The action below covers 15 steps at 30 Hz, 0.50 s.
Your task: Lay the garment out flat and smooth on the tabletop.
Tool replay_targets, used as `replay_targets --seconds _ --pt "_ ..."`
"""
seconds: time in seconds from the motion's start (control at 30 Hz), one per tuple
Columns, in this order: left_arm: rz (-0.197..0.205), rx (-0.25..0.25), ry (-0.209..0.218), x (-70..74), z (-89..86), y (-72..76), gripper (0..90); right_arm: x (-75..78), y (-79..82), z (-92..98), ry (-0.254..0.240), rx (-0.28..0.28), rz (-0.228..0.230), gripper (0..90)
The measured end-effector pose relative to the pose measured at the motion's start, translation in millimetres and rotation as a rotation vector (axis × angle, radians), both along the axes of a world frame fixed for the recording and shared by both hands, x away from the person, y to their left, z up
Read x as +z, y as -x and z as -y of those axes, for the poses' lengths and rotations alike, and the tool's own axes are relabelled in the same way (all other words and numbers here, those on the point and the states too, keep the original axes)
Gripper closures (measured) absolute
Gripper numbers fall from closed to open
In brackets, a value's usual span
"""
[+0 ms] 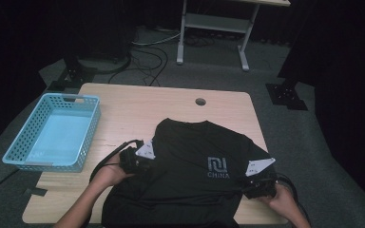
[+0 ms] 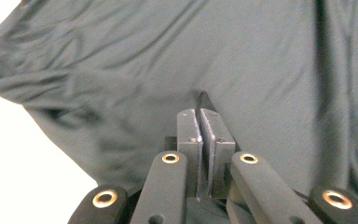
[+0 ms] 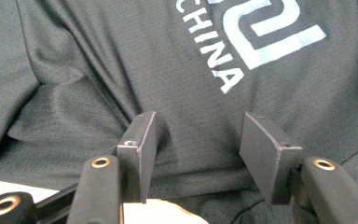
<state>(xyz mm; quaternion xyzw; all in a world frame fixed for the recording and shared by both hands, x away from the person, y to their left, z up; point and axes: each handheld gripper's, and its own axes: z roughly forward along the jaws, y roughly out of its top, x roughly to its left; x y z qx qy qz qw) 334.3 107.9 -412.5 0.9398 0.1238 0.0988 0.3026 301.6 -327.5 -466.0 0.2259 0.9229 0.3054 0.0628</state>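
A black T-shirt [image 1: 185,142] with a pale logo and the word CHINA [image 1: 217,167] lies spread on the wooden table [image 1: 133,102]. My left gripper [image 1: 151,157] is at the shirt's left edge. In the left gripper view my left gripper [image 2: 200,112] is shut, with a small fold of the dark fabric [image 2: 261,56] pinched at its tips. My right gripper [image 1: 248,183] is at the shirt's right edge. In the right gripper view my right gripper [image 3: 198,128] stands open over the shirt [image 3: 74,56], just below the printed logo [image 3: 256,28], its pads apart from the cloth between them.
A light blue perforated basket [image 1: 89,128] stands on the table's left side. A round cable hole [image 1: 200,101] sits near the far edge. Beyond the table are floor cables [image 1: 147,52] and a white desk frame [image 1: 214,23].
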Motion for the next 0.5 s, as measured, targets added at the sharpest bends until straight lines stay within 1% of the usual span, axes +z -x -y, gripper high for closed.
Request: replay_targets --seconds 0.17,0.33,0.5 --pt "0.013 0.056 -0.017 6.5 -24.9 -9.0 87.3 0.6 0.3 -1.3 0.009 -0.006 -0.004 45.7" --pt "0.025 0.102 -0.030 11.3 -43.1 -14.1 87.3 1.6 0.1 -3.5 0.025 -0.008 -0.007 44.9" --pt "0.040 0.147 -0.052 16.5 -61.3 -18.1 87.3 2.3 0.1 -5.4 0.038 -0.010 -0.009 44.4"
